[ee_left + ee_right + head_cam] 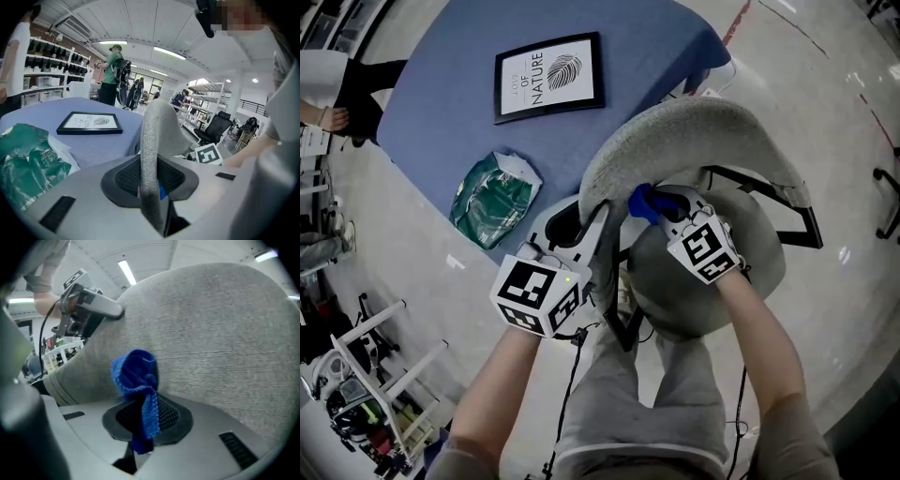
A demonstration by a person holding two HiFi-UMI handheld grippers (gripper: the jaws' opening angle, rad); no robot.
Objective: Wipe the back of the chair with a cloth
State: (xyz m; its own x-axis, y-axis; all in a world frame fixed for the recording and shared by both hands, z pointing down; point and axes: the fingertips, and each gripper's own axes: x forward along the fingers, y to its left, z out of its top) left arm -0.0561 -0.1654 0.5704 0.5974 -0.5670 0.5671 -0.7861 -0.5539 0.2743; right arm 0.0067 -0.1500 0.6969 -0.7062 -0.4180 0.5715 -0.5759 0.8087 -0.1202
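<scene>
Cloth [136, 376] pinched in our right gripper [140, 420] seems to touch the chair back [215, 329] just ahead; our left gripper [152, 183] clamps its edge.

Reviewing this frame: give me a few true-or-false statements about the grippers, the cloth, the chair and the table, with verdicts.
1. The right gripper holds a blue cloth. True.
2. The left gripper is empty. False: its jaws are clamped on the edge of the grey chair back.
3. The framed print rests on the chair seat. False: it lies flat on the blue table.
4. A green bag lies on the blue table. True.
</scene>
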